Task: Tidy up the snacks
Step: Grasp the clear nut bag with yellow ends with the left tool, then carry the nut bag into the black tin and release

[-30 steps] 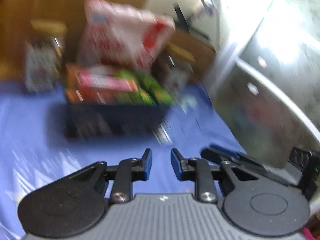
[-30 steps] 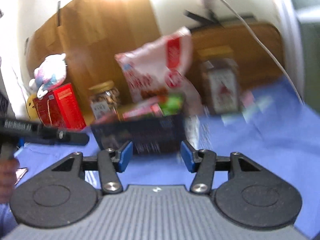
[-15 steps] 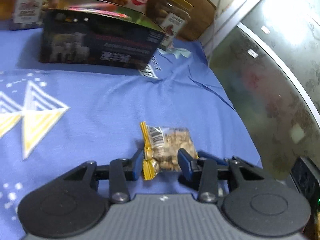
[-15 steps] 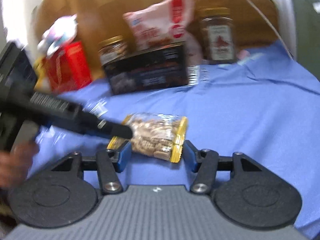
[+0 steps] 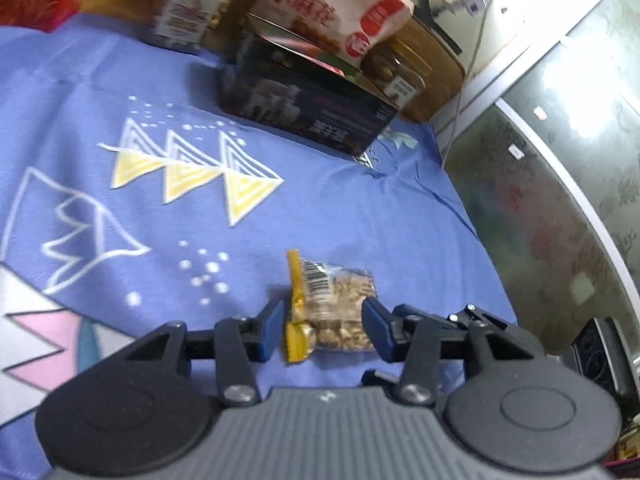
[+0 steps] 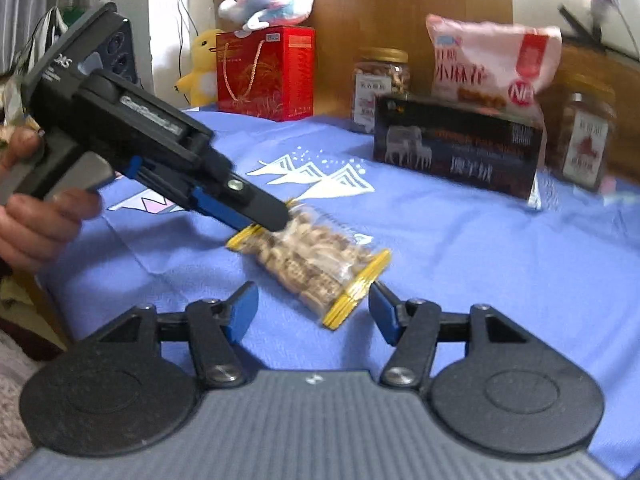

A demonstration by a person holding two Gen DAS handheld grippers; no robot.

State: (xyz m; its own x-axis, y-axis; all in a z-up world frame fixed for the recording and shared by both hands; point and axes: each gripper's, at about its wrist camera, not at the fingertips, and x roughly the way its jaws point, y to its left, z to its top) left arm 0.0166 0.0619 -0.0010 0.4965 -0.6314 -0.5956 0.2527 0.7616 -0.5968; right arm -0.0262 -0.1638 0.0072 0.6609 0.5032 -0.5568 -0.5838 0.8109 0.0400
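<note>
A small clear snack packet with yellow ends (image 5: 331, 304) lies on the blue cloth; it also shows in the right wrist view (image 6: 312, 260). My left gripper (image 5: 325, 330) is open with its fingers on either side of the packet's near end; from the right wrist view the left gripper (image 6: 264, 216) reaches over the packet's far end. My right gripper (image 6: 312, 310) is open and empty, just short of the packet's near yellow edge. A dark box (image 6: 456, 146) stands at the back with a pink snack bag (image 6: 492, 64) in it.
Two nut jars (image 6: 378, 84) (image 6: 584, 136) stand beside the dark box. A red gift box (image 6: 266, 72) with plush toys stands at the back left. A glass panel (image 5: 560, 200) rises along the cloth's right edge.
Both grippers came down from facing the box to the packet on the cloth. The left gripper's jaws have opened wider around the packet.
</note>
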